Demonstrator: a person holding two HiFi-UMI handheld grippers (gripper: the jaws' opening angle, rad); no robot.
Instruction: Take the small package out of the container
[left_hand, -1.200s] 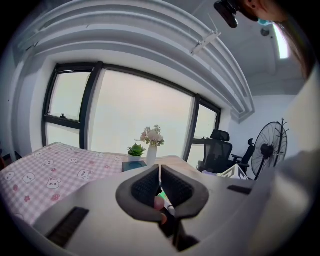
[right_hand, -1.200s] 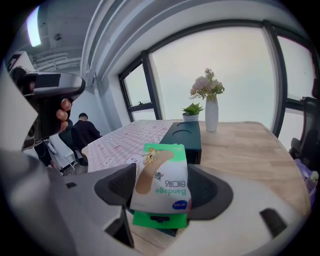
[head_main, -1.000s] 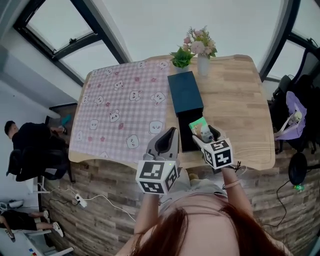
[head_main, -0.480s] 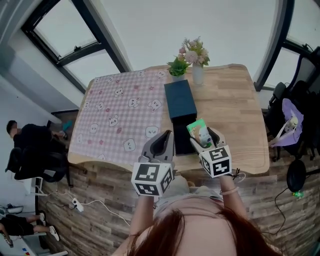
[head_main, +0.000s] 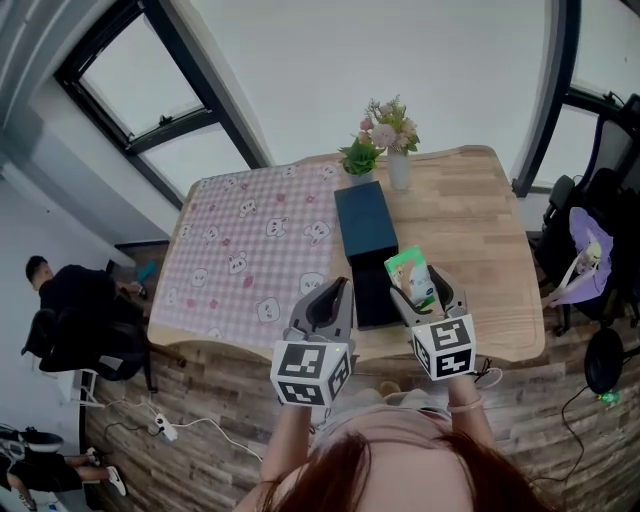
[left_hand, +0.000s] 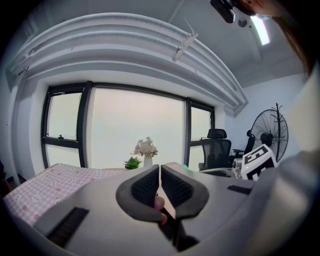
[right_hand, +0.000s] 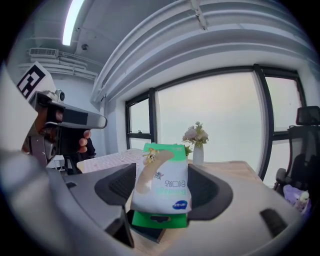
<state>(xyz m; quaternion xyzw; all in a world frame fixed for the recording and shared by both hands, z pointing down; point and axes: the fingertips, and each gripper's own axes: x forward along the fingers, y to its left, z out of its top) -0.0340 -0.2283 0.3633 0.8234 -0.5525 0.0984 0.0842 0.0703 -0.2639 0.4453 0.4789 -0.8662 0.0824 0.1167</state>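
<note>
My right gripper (head_main: 422, 291) is shut on a small green-and-white package (head_main: 410, 277), held above the near end of the long dark container (head_main: 368, 240) on the wooden table (head_main: 480, 230). In the right gripper view the package (right_hand: 162, 185) stands upright between the pads, with the dark container (right_hand: 147, 235) just below it. My left gripper (head_main: 328, 305) hangs beside the container's near left corner, shut with nothing in it. In the left gripper view its pads (left_hand: 146, 186) meet, and only the room shows beyond them.
A pink checked cloth (head_main: 250, 240) covers the table's left half. A small green plant (head_main: 359, 157) and a vase of flowers (head_main: 396, 140) stand at the far end behind the container. A person sits at the left (head_main: 60, 290). Office chairs stand at the right (head_main: 590, 230).
The right gripper has carried the package up and slightly right, away from the container's opening. The head view has shifted a little. The left gripper stays shut beside the container.
</note>
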